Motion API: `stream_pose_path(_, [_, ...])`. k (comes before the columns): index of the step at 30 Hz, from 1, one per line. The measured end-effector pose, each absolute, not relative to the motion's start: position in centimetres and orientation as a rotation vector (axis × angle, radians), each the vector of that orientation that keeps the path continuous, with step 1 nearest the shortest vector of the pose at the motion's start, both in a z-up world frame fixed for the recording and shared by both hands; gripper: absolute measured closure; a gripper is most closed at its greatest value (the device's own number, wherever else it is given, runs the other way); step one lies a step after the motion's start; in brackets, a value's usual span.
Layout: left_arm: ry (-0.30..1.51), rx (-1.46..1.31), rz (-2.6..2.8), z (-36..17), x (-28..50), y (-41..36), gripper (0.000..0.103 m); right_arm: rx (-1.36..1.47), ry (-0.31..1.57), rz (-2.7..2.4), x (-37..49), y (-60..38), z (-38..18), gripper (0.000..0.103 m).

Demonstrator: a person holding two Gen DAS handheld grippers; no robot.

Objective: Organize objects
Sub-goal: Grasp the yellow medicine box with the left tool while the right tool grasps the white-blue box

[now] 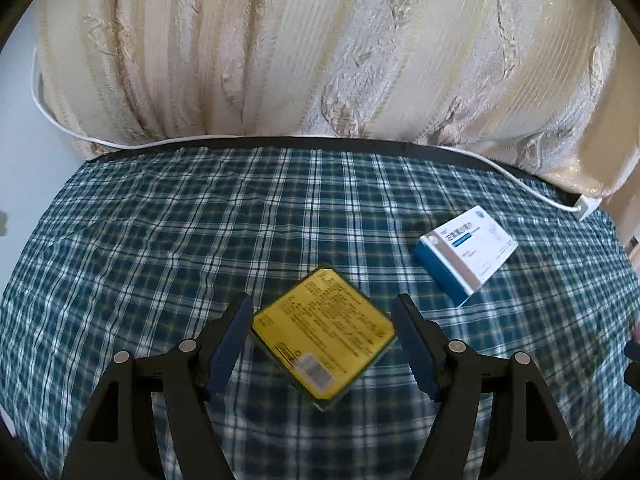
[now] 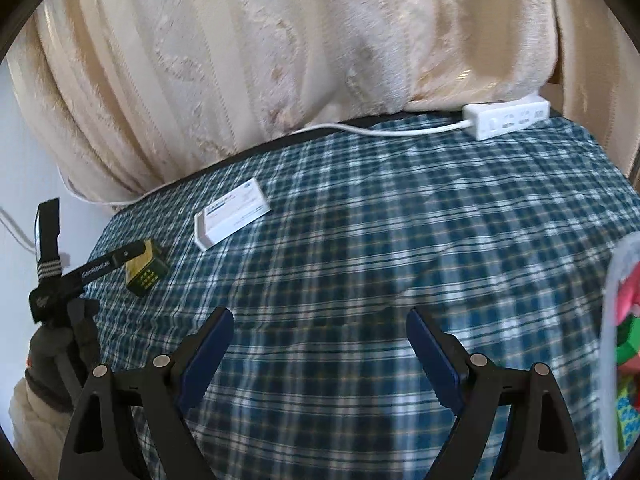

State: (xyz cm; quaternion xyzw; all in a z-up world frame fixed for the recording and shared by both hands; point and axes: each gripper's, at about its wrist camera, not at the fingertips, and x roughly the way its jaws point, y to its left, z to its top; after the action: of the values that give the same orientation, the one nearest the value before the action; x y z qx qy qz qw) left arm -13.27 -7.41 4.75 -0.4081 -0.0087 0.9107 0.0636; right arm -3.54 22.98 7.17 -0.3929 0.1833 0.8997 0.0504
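A yellow box [image 1: 326,330] with dark print lies on the plaid cloth [image 1: 160,240], turned cornerwise between the fingers of my left gripper [image 1: 324,316]. The jaws are open around it, and I cannot tell whether the pads touch it. A white and blue medicine box [image 1: 466,254] lies to its right. In the right wrist view the yellow box [image 2: 144,270] sits far left with the left gripper over it, and the white box [image 2: 232,214] lies behind it. My right gripper [image 2: 320,328] is open and empty above the cloth [image 2: 400,240].
A cream curtain [image 1: 280,48] hangs along the table's far edge. A white power strip [image 2: 506,116] and its cord [image 2: 380,130] lie at the back right. A container [image 2: 624,340] with colourful items stands at the right edge.
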Motion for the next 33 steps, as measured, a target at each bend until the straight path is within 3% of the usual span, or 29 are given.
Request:
stream_pose_path(19, [0.023, -1.176, 2.497, 4.3, -13.6, -8.3, 0.029, -1.35, 0.582, 2.782, -11.9, 17.2, 5.8, 0.012])
stream_pose_path(26, [0.135, -1.121, 2.459, 4.4, -12.3, -6.7, 0.029, -1.445, 0.787, 2.746, -17.1, 16.5, 4.1, 0.012])
stream_pose_path(33, [0.111, -1.108, 2.421, 4.9, -12.0, -6.9, 0.029, -1.446, 0.86, 2.695, -21.5, 16.6, 2.7, 0.012])
